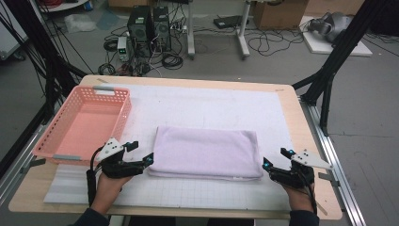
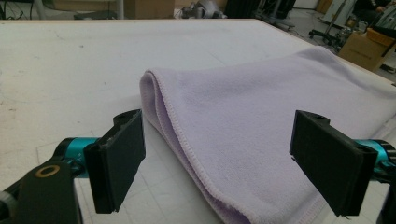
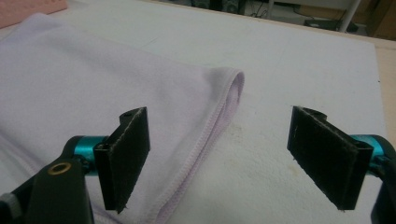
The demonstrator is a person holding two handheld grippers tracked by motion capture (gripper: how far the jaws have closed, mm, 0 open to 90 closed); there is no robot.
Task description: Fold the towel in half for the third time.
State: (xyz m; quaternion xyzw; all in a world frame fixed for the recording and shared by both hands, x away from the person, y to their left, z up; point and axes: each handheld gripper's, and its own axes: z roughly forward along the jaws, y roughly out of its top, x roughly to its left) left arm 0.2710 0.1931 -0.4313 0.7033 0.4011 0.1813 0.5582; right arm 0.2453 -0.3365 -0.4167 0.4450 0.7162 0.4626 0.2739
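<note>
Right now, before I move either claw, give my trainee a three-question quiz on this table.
1. True or false: the left claw is clamped on the towel.
2. Multiple choice: where does the pink basket sit? A) on the towel B) at the table's left side, beside the towel C) on the floor
3. Short answer: how does the towel lie, and where are the two claws relative to it?

Key
1. False: its jaws stand open at the towel's left end, pads not pressing.
2. B
3. It lies folded and flat on the white mat; the left claw is at its left end, the right claw at its right end, both open.
</note>
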